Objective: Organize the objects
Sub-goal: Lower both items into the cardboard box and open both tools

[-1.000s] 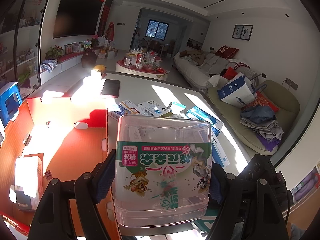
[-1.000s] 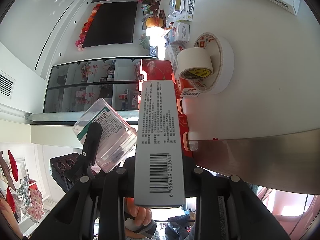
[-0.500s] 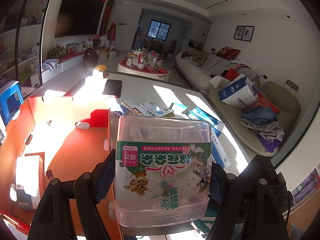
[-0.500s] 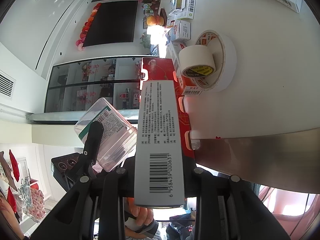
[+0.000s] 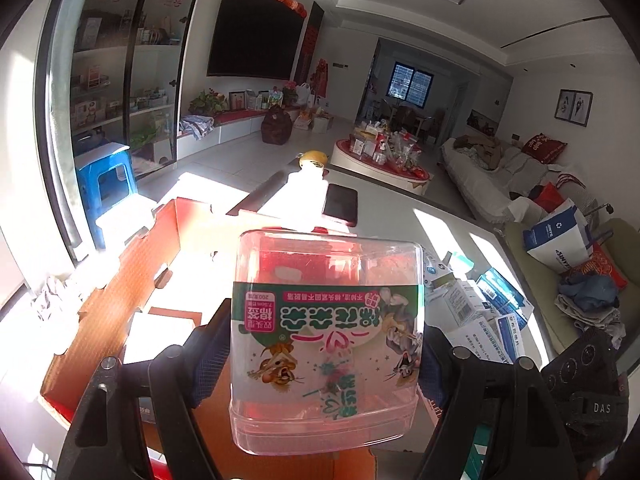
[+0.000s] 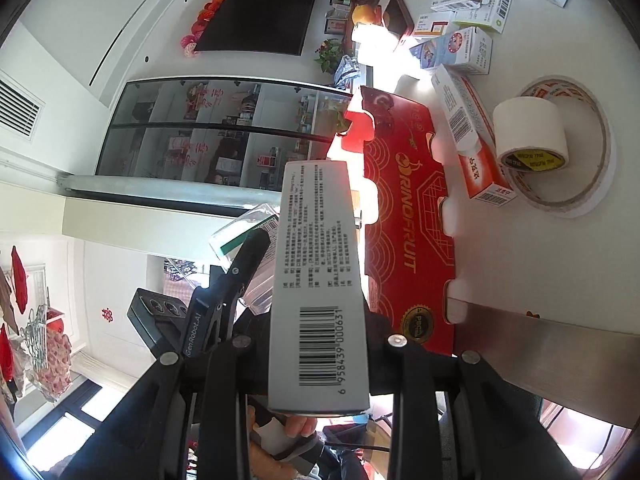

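A sunlit living room: a white table stands before a long sofa, a dark wall-mounted screen and glass-fronted shelving, with a blue stool near the window side. On the table an open red carton lies flat-walled beside a scatter of small medicine boxes; a dark phone rests farther back in the glare.

The right wrist view, rolled on its side, shows the same red carton printed in gold, a red-and-white box just beside its wall, and a narrow roll of white tape sitting on top of a wider, flat tape roll.

The left tongs stand spread wide — their blue-padded fingers press both sides of a clear plastic cotton-swab tub with a green cartoon label, held upside down in the air above the carton's near end. The right tongs are pressed close on a long grey box with a barcode, its length pointing away from the camera, held off the table beside the carton's outer wall. In that view the left tongs and the tub appear just beyond the grey box — a person's fingertips show under its near end.
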Motion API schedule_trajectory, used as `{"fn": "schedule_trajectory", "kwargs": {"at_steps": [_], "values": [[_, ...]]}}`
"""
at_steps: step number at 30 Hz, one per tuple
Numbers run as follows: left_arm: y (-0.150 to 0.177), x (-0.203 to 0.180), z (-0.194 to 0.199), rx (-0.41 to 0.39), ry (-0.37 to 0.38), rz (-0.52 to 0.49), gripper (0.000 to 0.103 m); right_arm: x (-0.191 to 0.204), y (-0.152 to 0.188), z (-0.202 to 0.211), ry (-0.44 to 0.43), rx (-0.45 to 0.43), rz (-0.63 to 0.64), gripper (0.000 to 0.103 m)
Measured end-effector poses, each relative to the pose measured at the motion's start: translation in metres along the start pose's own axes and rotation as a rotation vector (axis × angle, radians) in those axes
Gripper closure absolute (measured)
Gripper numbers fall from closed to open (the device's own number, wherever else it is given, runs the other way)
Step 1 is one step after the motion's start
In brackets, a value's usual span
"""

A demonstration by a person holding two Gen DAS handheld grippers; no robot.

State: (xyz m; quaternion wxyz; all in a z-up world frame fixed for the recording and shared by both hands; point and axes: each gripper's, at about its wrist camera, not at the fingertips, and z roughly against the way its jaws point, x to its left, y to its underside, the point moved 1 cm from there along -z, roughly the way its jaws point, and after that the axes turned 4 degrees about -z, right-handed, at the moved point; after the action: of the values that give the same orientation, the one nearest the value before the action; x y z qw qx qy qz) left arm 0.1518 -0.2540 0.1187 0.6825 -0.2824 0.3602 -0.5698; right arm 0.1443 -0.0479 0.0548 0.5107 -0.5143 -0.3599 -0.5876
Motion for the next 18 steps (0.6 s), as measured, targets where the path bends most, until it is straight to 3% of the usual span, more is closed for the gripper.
{"fn": "schedule_trajectory", "kwargs": {"at_steps": [5, 11, 16, 18], "values": [[0.002, 0.031, -0.01, 0.049, -0.168, 0.004, 0.02, 0.026, 0.004, -0.041, 0.059, 0.072, 0.109, 0.074], [0.013, 0.044, -0.026, 0.095, -0.236, 0.011, 0.02, 0.027, 0.017, -0.077, 0.177, 0.127, 0.169, 0.074], [0.018, 0.051, -0.038, 0.131, -0.272, 0.006, 0.02, 0.026, 0.023, -0.094, 0.317, 0.119, 0.255, 0.073], [0.019, 0.054, -0.043, 0.155, -0.281, 0.009, 0.019, 0.03, 0.024, -0.1, 0.362, 0.119, 0.295, 0.05]]}}
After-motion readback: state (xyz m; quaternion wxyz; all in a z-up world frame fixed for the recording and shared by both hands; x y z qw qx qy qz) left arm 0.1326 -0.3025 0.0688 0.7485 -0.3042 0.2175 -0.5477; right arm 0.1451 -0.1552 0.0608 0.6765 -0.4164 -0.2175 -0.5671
